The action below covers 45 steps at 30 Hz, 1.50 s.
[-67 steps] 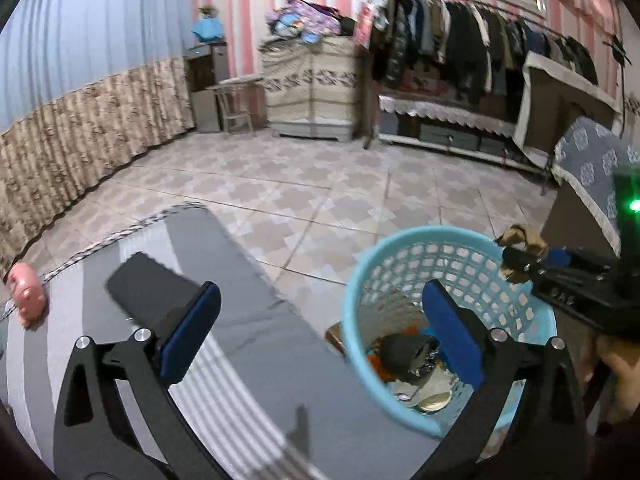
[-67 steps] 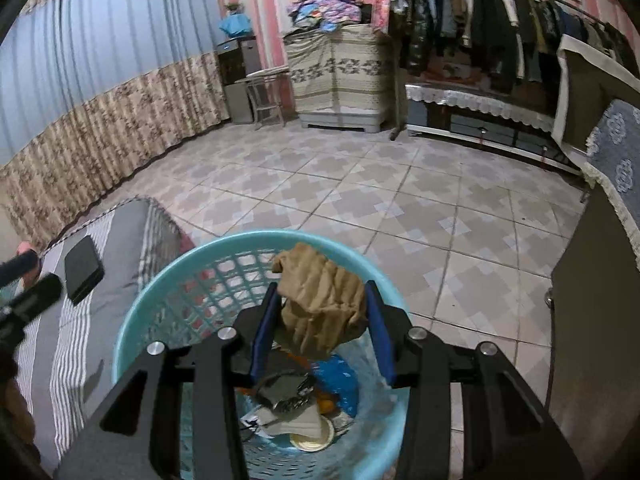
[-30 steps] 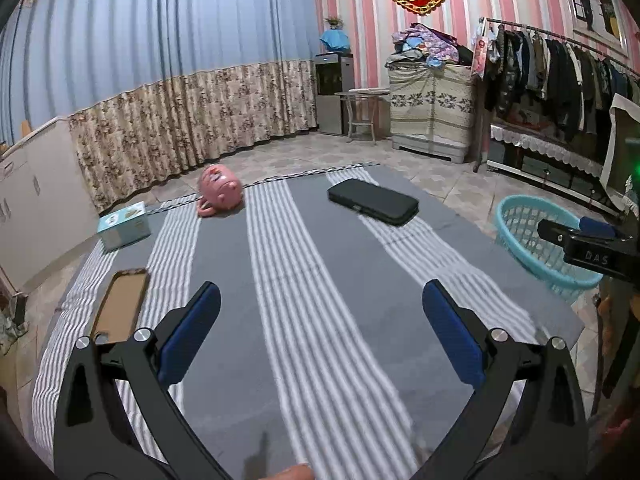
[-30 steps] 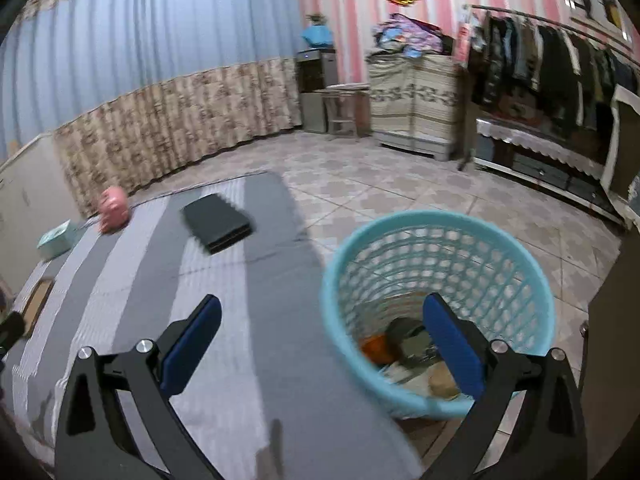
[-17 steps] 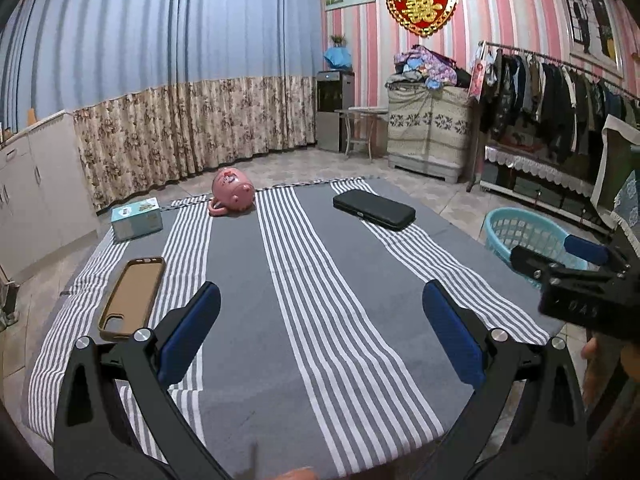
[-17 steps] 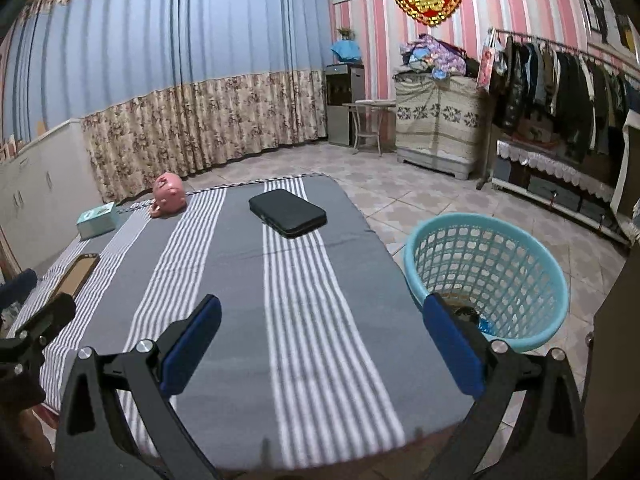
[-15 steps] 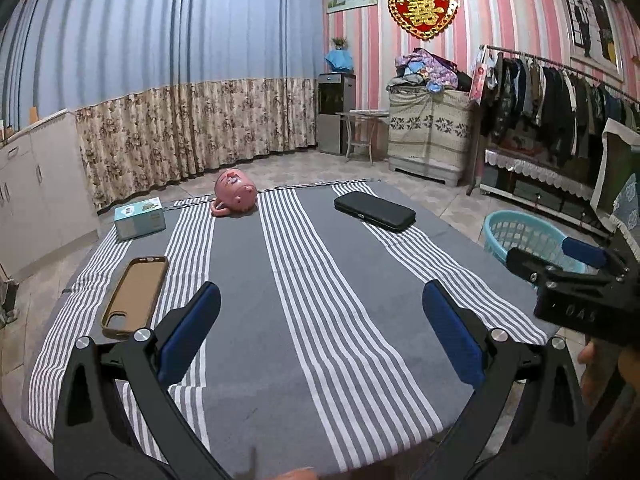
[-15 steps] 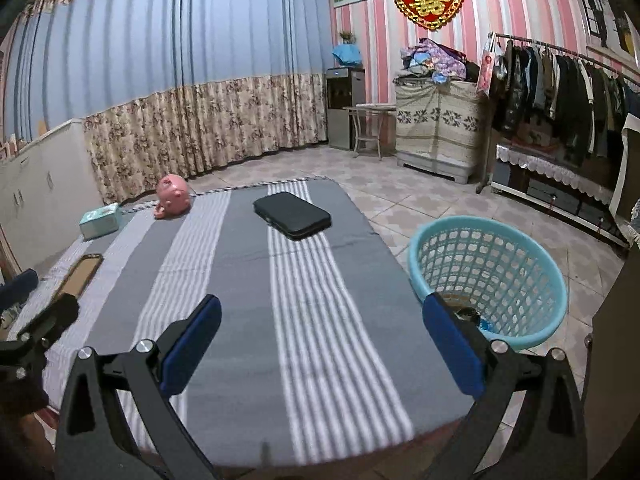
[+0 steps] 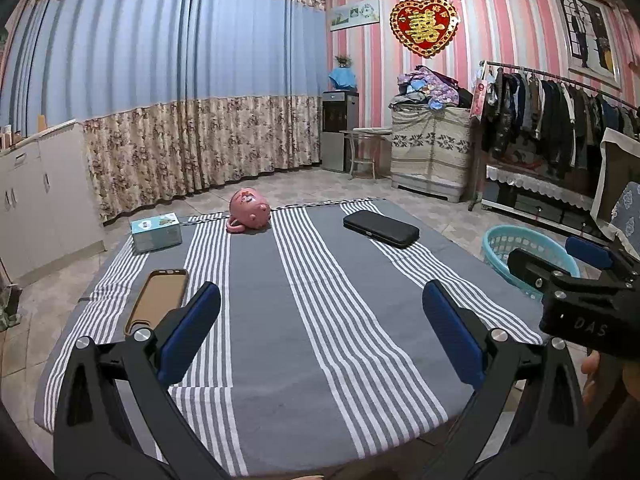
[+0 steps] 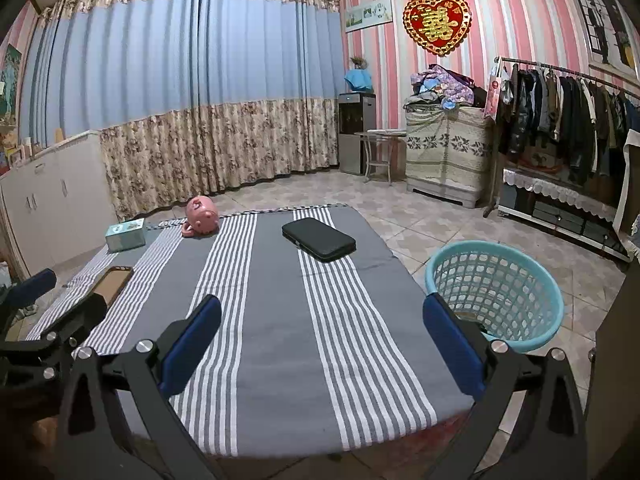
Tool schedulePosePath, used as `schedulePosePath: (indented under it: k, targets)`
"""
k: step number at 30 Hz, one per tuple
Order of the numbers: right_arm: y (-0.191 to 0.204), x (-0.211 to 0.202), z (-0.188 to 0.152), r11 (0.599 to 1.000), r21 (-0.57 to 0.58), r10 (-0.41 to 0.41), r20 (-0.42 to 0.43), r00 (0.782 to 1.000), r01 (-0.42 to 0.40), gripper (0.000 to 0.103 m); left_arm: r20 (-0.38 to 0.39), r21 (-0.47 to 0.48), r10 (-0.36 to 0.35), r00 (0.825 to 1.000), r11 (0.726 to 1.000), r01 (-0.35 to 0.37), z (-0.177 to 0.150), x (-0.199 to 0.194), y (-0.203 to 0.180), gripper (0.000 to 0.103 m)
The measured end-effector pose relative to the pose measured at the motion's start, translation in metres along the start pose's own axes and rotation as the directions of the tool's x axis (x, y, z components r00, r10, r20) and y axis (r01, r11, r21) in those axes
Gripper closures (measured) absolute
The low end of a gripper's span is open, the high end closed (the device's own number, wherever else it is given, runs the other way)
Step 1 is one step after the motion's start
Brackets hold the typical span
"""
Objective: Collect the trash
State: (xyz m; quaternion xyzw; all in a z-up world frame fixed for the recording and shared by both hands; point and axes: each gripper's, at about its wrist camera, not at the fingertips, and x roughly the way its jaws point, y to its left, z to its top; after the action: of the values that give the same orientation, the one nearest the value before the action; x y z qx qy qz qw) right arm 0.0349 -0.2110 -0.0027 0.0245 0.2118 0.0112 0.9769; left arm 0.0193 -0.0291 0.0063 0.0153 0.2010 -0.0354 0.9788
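Right wrist view, right gripper [image 10: 320, 344] wide open and empty above striped cloth [image 10: 280, 320], left gripper [image 9: 320, 336] likewise spread, holding nothing, basket [image 10: 494, 288] on floor right of cloth, trash glimpsed inside, black case [image 10: 319, 239] farther.

My left tongs [image 9: 320, 332] are black triangular frames with silver screws and blue pads [image 9: 188, 334]. At three o'clock in that view my right tongs [image 9: 560, 264] show white "DAS" lettering. My right tongs' own view shows the same black frames and blue pads [image 10: 454, 346].
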Motion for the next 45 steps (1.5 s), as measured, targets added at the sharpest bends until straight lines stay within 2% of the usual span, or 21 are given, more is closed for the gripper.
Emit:
schedulePosePath:
  k: [14, 45]
  targets:
    - [0.008, -0.002, 0.001, 1.0, -0.022, 0.013, 0.018, 1.0, -0.013, 0.005, 0.018, -0.029, 0.023, 1.0, 0.999, -0.023, 0.002, -0.003, 0.014, 0.005]
    - [0.003, -0.009, 0.006, 1.0, -0.025, 0.013, 0.048, 0.999, -0.012, 0.005, 0.055, -0.055, 0.021, 0.998, 0.998, -0.018, 0.007, -0.012, 0.024, 0.005]
